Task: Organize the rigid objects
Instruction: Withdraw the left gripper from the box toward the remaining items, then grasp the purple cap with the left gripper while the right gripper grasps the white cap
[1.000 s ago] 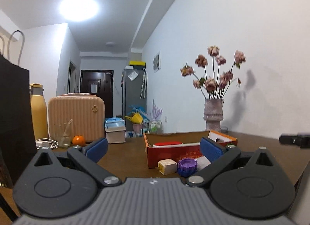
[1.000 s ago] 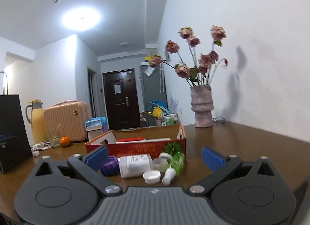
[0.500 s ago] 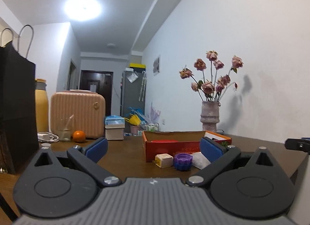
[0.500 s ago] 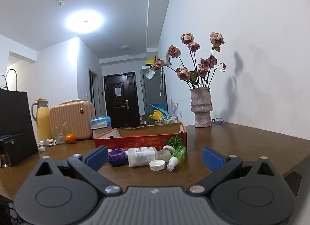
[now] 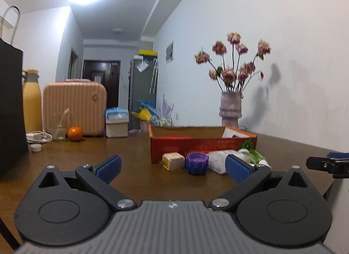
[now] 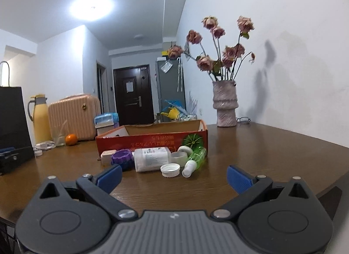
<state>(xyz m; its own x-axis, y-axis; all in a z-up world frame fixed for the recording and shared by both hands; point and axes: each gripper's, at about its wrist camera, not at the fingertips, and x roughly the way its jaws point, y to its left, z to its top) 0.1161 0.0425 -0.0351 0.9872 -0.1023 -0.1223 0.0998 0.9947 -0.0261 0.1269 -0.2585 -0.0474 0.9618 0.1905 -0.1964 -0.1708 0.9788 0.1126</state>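
Both my grippers sit low over the table point(image 6: 272, 144), empty, fingers spread wide: the left gripper point(image 5: 172, 165) and the right gripper point(image 6: 173, 177). The loose items lie in a row against the near wall of the red box point(image 6: 152, 139), at 12 o'clock from my right and 1 o'clock from my left. In that row are a tan cube point(image 5: 173, 161), a purple cap point(image 5: 197, 163), a white bottle point(image 6: 151, 159) on its side, a white lid point(image 6: 170, 170) and a green spray bottle point(image 6: 195, 160).

I judge the step to be the first reach. I would take the right gripper to the lid or the spray bottle, the 2 nearest things, keep the jaws wide, come in level, and close across the narrow side so nothing rolls.

Against 0.5 s ago, both views sit slightly closer to the row, and the left has swung so the box lies further right.
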